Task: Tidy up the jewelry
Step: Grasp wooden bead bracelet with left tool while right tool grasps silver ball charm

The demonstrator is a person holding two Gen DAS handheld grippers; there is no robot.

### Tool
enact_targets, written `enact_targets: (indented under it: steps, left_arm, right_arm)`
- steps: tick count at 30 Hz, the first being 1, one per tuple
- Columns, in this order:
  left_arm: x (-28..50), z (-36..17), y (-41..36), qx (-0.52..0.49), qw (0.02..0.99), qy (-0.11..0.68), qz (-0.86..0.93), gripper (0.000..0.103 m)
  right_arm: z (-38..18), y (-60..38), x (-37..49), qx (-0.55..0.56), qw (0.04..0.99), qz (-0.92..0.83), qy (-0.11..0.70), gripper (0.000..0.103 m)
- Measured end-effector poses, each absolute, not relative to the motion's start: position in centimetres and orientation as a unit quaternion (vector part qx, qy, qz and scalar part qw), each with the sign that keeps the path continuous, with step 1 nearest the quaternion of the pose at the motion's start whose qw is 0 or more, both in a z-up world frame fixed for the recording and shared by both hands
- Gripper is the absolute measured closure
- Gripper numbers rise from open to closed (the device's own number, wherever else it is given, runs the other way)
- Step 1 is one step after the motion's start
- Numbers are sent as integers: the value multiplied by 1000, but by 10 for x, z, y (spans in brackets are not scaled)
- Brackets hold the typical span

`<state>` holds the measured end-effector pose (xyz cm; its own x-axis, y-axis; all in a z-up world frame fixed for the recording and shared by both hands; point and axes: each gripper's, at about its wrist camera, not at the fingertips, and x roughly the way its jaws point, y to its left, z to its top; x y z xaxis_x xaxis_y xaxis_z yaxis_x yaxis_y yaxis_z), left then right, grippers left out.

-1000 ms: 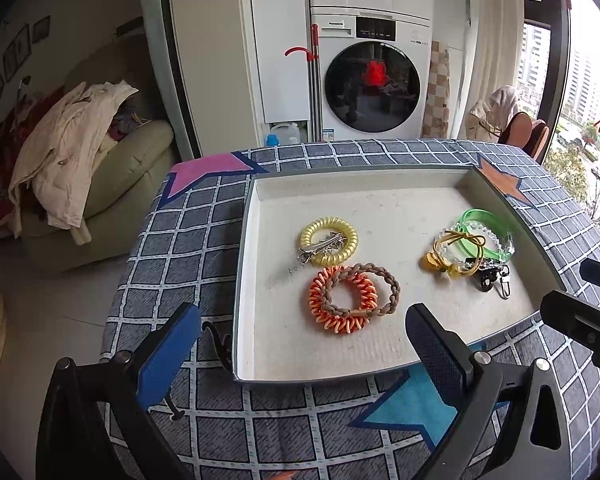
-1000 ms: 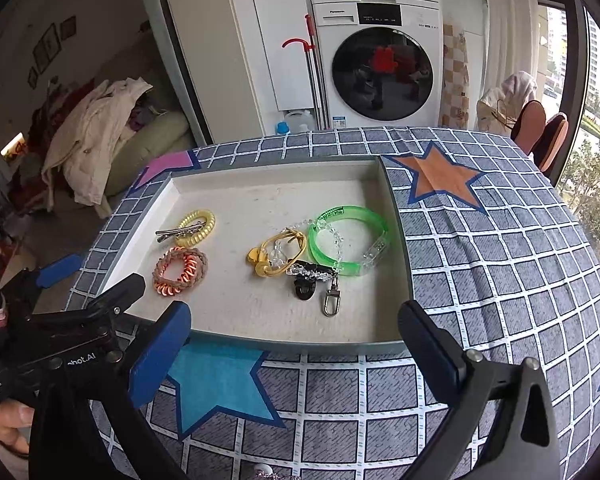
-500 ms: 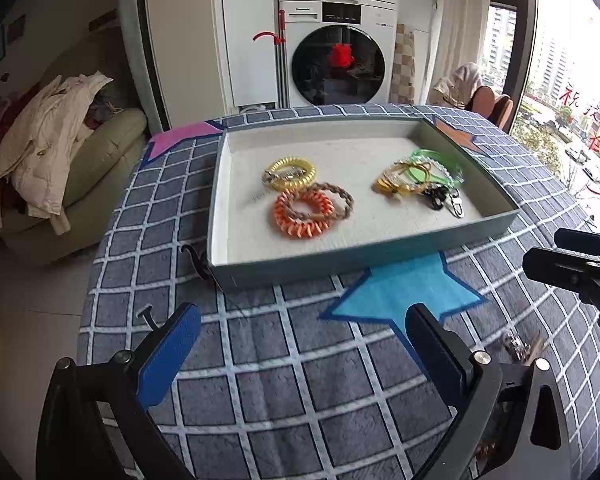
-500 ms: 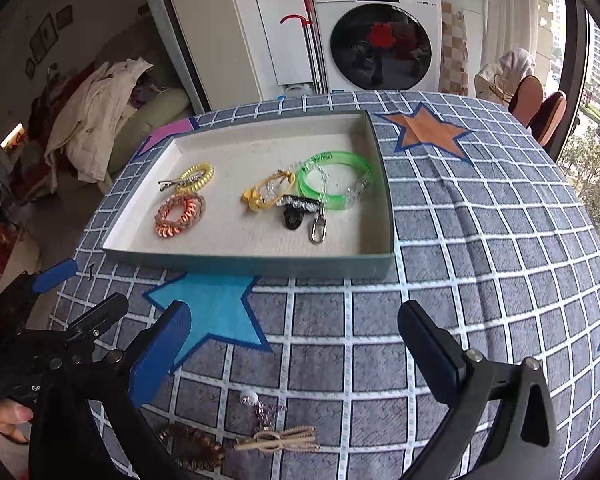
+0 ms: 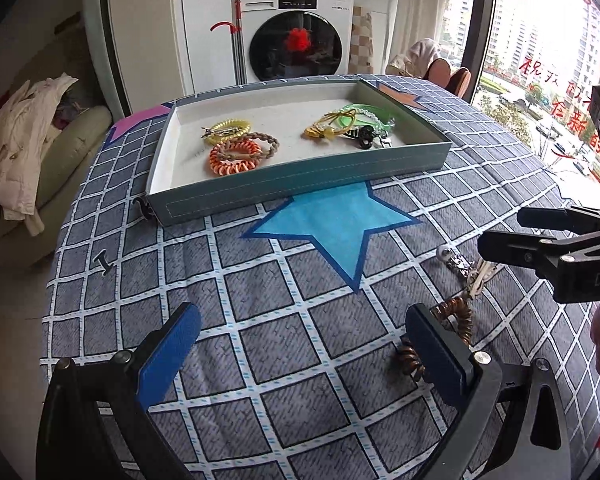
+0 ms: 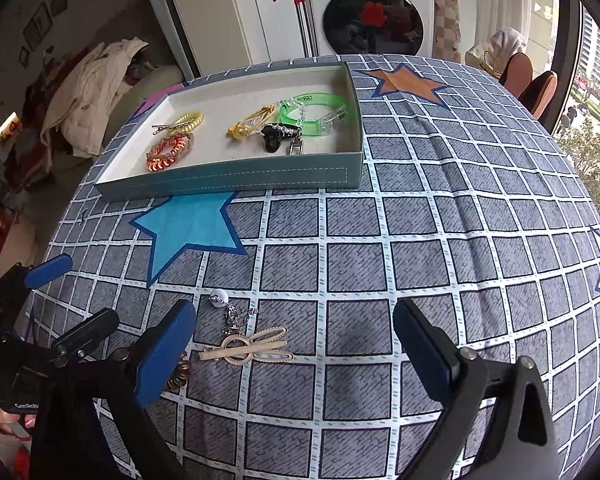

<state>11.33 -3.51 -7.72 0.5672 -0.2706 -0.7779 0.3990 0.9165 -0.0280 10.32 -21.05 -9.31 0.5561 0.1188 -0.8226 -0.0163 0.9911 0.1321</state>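
Checked tablecloth (image 6: pixel 380 220) carries the jewelry tray (image 6: pixel 236 178). Both the left gripper (image 5: pixel 300 348) and right gripper (image 6: pixel 296 344) are spread, holding nothing. A brown coil hair tie (image 5: pixel 456 316), perhaps, lies beside the left one.

Setting: a home, living area combined with laundry corner. Straight ahead of both tongs stands a front-loading washer (image 5: pixel 296 46) beside white cabinets (image 6: pixel 236 8). Ahead to the left, a sofa (image 5: pixel 64 152) carries piled clothes (image 5: pixel 24 140). To the right, a window (image 5: pixel 548 72) shows apartment blocks.
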Motion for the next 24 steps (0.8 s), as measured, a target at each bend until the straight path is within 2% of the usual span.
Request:
enact_targets:
  steps: [15,24]
  left_arm:
    - [101,-87,-57,111,867,434,-220,0]
    - [95,-96,-69,126,857,443,-231,0]
  right_arm:
    - [-106,-173,122,-10,860,102,500,50]
    - [-108,-161,116,-72,860,100,496,64]
